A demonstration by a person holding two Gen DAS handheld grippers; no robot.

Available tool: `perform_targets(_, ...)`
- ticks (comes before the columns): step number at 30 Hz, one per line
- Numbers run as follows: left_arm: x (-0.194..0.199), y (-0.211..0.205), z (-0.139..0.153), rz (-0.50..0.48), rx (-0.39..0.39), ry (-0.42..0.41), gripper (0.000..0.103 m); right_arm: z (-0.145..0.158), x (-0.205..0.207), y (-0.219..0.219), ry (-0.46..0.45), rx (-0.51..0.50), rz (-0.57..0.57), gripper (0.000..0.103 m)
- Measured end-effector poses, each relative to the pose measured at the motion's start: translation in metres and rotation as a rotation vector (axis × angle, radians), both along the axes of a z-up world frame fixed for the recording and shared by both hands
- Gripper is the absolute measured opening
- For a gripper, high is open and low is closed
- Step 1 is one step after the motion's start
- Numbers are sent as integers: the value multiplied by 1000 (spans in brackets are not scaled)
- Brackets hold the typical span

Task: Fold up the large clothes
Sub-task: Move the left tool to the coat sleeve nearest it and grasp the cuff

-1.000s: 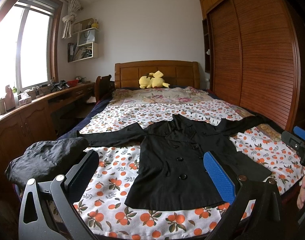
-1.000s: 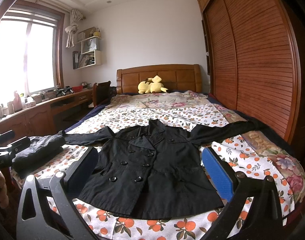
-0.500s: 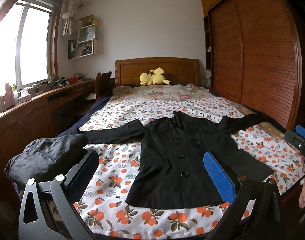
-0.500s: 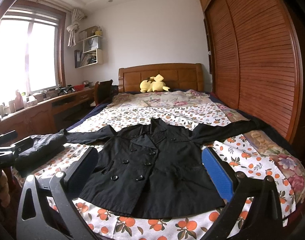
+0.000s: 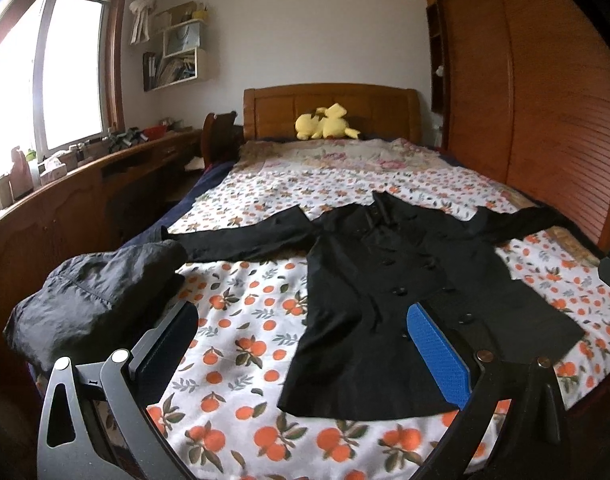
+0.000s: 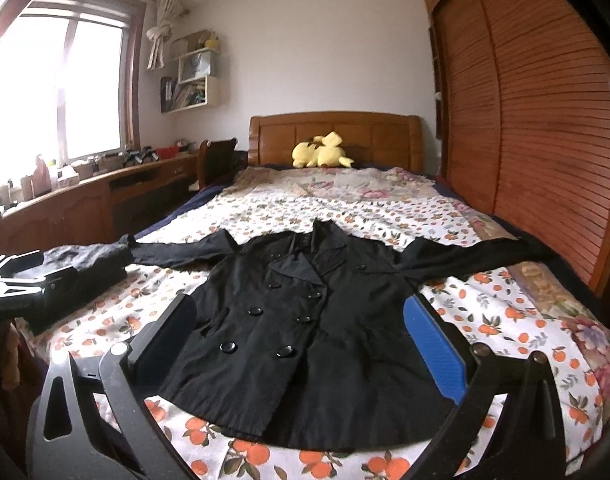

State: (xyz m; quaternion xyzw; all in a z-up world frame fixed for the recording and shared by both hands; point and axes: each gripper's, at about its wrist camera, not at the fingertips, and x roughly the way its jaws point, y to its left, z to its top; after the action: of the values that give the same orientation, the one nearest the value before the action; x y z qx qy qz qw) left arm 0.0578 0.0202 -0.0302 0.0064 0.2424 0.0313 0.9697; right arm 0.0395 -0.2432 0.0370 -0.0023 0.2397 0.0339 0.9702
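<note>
A black double-breasted coat [image 6: 305,320] lies flat and face up on the orange-print bedspread [image 5: 241,344], sleeves spread wide (buttons done up). A bundle of dark clothing [image 5: 93,296] sits by its left sleeve. The left gripper [image 5: 301,344] and right gripper [image 6: 301,340] hover above the bed's foot, jaws apart, holding nothing.

Black double-breasted coat [image 6: 305,320], flat, face-up, sleeves spread, on bed
</note>
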Motion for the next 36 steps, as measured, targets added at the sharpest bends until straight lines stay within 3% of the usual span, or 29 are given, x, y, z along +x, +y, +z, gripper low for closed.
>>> perform_targets(13,87,38,-37,46,-10,92,103,-58,95,18,68,-12,95,103)
perform_targets(17,118,53,-51,31,-67,154,103,-66,121,22,45,3,121,103)
perform_targets(26,175,73,-58,36,-94,237,103,-102,194,46,85,-10,195,103)
perform_targets(36,271,83,-60,15,-118,297,103,-158,215,34,204,79,225,103)
